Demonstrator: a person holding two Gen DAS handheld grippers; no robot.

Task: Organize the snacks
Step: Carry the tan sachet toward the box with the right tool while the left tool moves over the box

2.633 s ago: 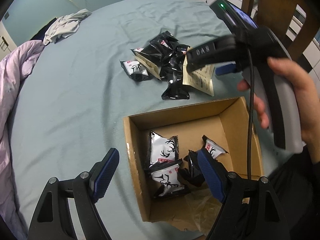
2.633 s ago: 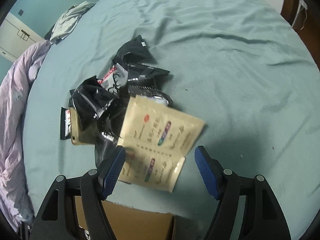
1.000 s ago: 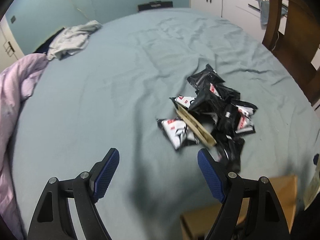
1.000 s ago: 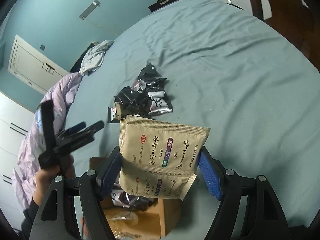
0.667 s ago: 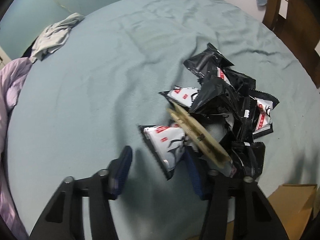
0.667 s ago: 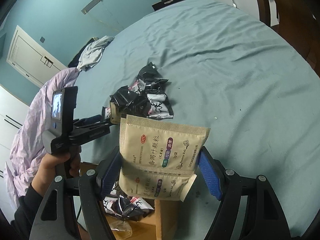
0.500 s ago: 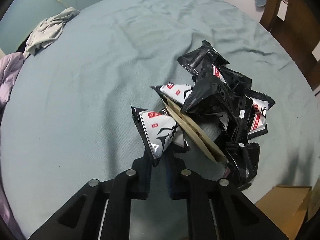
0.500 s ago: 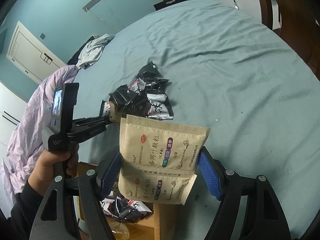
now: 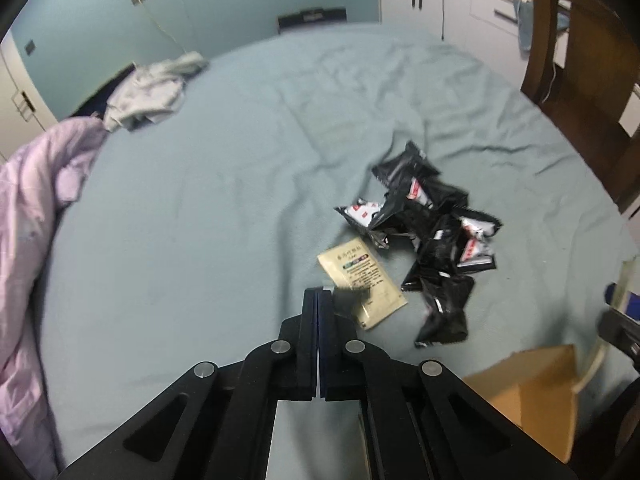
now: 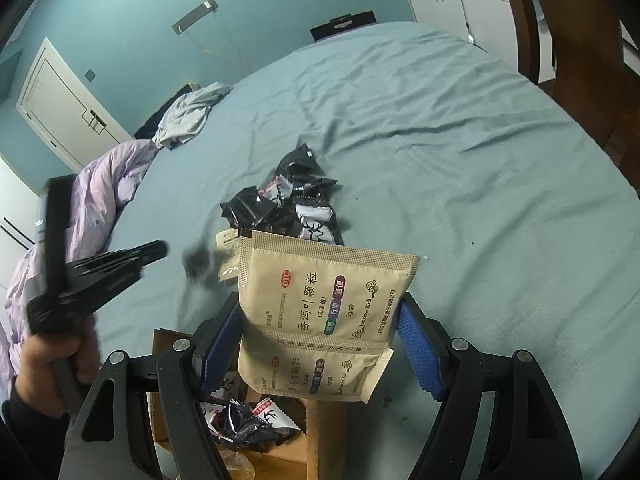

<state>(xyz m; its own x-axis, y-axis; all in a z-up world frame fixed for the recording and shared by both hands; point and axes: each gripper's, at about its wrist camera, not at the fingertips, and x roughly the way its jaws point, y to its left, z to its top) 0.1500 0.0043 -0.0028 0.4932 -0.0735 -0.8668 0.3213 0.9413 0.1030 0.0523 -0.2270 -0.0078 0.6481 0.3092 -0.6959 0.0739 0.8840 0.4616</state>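
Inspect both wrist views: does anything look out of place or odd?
The left gripper is shut on nothing. A small, blurred black packet shows just beyond its tips, overlapping the flat beige sachet on the blue bedsheet; it looks missed or slipped free.

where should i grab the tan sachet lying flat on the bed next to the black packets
Take the tan sachet by its near corner, coming from the left gripper side, low along the sheet. It lies flat, so only an edge offers a pinch, and black packets crowd its far side.
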